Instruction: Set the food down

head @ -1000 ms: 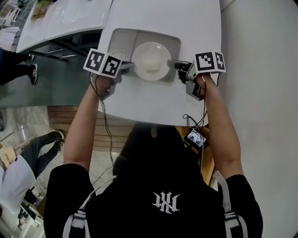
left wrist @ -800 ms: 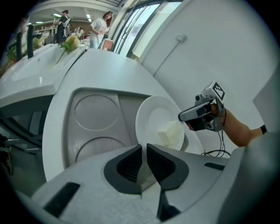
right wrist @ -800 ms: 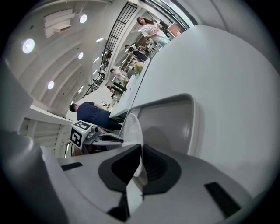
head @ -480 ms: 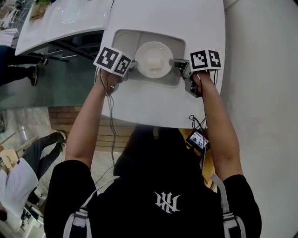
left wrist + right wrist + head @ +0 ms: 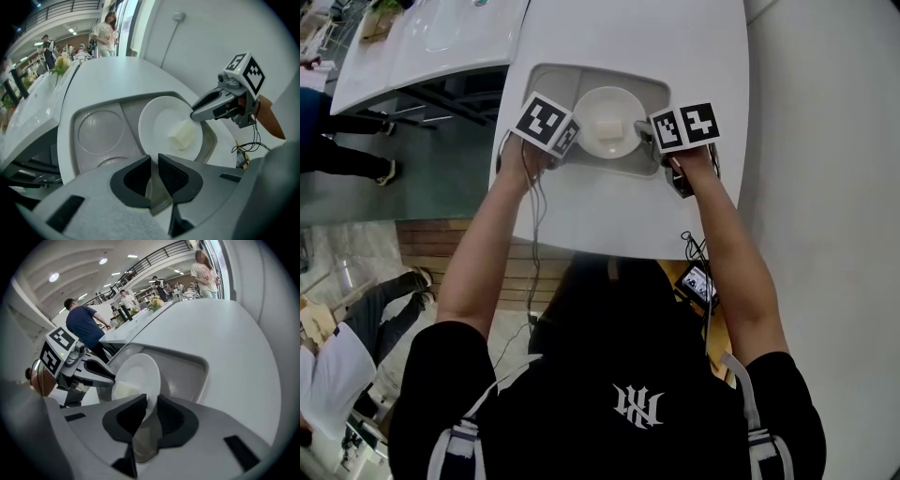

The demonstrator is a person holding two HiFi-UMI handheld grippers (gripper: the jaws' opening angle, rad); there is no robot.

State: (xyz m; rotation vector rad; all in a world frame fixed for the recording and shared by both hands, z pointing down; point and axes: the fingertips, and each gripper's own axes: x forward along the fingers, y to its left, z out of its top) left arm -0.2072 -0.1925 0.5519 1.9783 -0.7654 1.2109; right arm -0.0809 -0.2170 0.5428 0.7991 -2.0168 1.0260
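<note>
A white plate (image 5: pixel 607 120) with a pale block of food (image 5: pixel 617 126) rests in the right half of a grey recessed tray (image 5: pixel 546 80). My left gripper (image 5: pixel 574 145) is shut on the plate's left rim; in the left gripper view its jaws (image 5: pixel 154 171) pinch the near edge of the plate (image 5: pixel 159 122), with the food (image 5: pixel 182 136) beyond. My right gripper (image 5: pixel 639 131) is at the right rim. Its jaws (image 5: pixel 151 413) have just been opening, and the rim of the plate (image 5: pixel 138 373) still stands between them with a gap beside it.
The tray sits sunk into a white table (image 5: pixel 609 202) whose near edge is just behind my hands. A round hollow (image 5: pixel 98 131) fills the tray's left half. A second white table (image 5: pixel 431 42) stands far left, people walk beyond it, and a wall (image 5: pixel 825 141) runs along the right.
Both grippers have rolled and closed in toward the plate's centre, their marker cubes now tilted over it. The plate has come down into the tray. The right jaws have parted.
</note>
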